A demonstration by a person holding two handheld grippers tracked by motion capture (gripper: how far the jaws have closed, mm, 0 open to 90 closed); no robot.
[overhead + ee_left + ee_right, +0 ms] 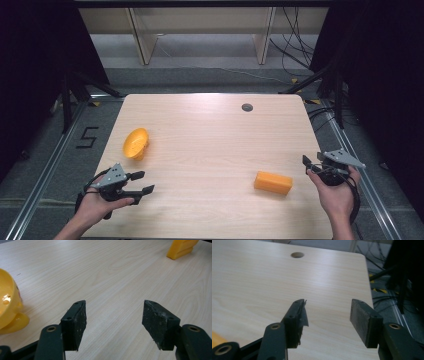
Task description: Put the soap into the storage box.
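Resting at the near left corner of the wooden table (210,135), left hand (97,202) wrapped around the left gripper (141,182), jaws pointing toward the right edge and standing apart with only bare tabletop between them, as also seen from the left gripper view (113,320). Hovering at the right edge, near the near right corner, right hand (335,192) raised on a forearm coming up from the near edge, gripping the right gripper (306,161), jaws apart and clamped on nothing, aimed over the far right part of the tabletop in the right gripper view (327,317). Counted on the table: one yellow bowl (135,143), tipped on its side close to the left edge, just beyond the left gripper; one orange block (273,182), lying flat toward the near right, just beside the right gripper but apart from it; one round cable hole (247,107) near the far edge. Two grippers, two hands.
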